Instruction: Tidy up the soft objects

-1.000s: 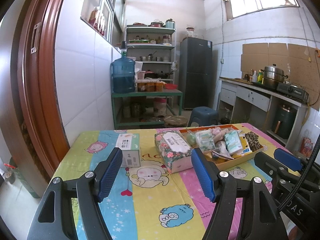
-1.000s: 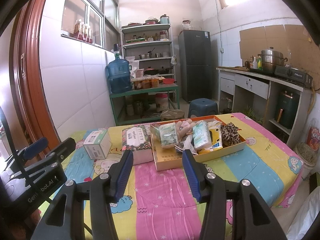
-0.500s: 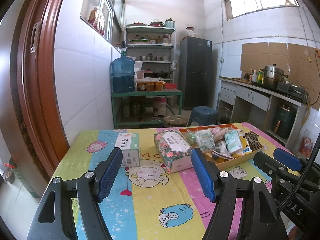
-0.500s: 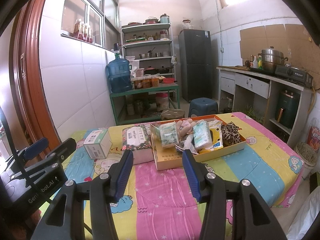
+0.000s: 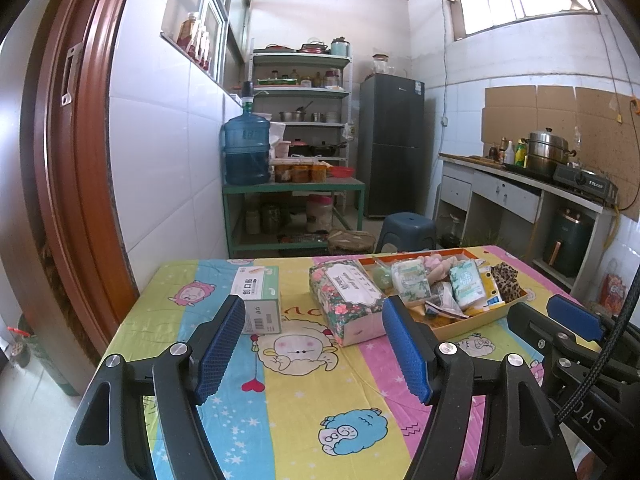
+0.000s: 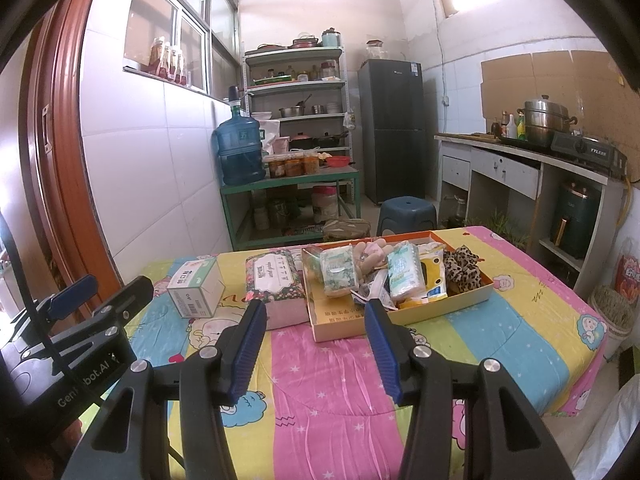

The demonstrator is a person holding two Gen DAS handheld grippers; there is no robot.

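A shallow cardboard tray (image 6: 404,314) (image 5: 476,322) sits on the far half of the table, holding several soft items: tissue packs (image 6: 406,272) (image 5: 464,284), a leopard-print cloth (image 6: 464,270) (image 5: 508,280) and pinkish plush pieces (image 6: 370,254). Left of the tray lies a floral tissue box (image 6: 276,280) (image 5: 348,298), then a small white and green box (image 6: 196,288) (image 5: 260,298). My left gripper (image 5: 314,348) hovers open and empty near the table's front. My right gripper (image 6: 316,346) is also open with nothing between its blue pads, short of the tray.
The table wears a colourful cartoon cloth (image 6: 328,380). A white tiled wall (image 5: 160,160) runs along the left. Beyond the table stand a green rack with a water jug (image 5: 246,152), a blue stool (image 6: 406,212), a fridge (image 6: 392,132) and a counter (image 6: 520,164) at right.
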